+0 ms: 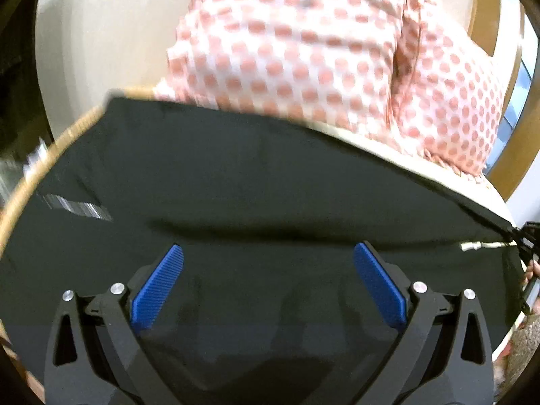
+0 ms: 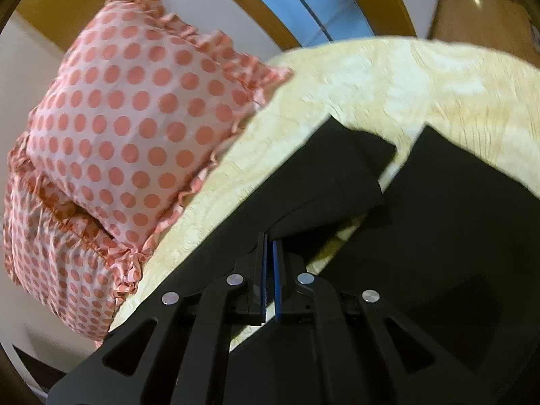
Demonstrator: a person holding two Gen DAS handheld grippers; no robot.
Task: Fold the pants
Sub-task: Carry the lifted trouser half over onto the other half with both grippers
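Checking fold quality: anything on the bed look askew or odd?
The black pants lie uneven: the two leg ends splay apart with yellow bedspread showing between. Right gripper pinches fabric; left gripper is open above them.

We see the pants (image 1: 256,182) as matt black cloth, smooth weave, one shiny printed label on them. Left tongs (image 1: 268,285): matt black plastic frame, ribbed blue rubbery pads (image 1: 158,287), bright polished metal pins. Right tongs (image 2: 269,276) look like the same build. Pillow (image 2: 128,128) is thin dotted cloth with frilled edges. Bed (image 2: 371,77) cover is quilted, textured yellow fabric. Glossy varnished wood frame behind.
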